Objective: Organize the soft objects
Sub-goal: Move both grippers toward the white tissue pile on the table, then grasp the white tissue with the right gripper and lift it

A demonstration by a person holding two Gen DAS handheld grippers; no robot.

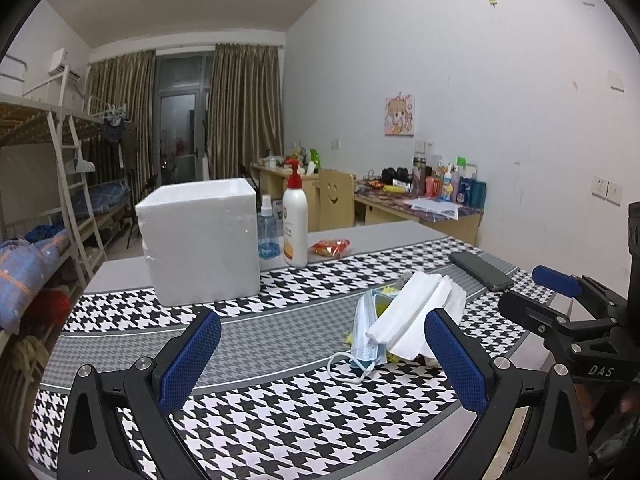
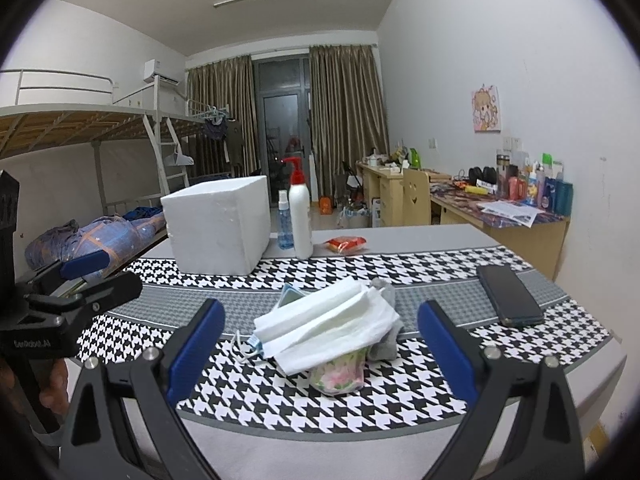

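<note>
Houndstooth-covered table (image 2: 400,272): heap of soft objects (image 2: 332,328) near front edge, foam box (image 2: 218,226) toward back-left. Left gripper (image 1: 322,354) and right gripper (image 2: 320,344) both spread wide, empty.

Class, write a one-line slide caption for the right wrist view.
Open right gripper faces a pile of white tissues and a face mask on the houndstooth table.

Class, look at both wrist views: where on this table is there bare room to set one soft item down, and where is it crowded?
Free: the cloth between the foam box and the pile, and the grey strip behind the snack packet. Crowded: around the pile, and beside the box where two bottles stand. The phone takes the right edge.
</note>
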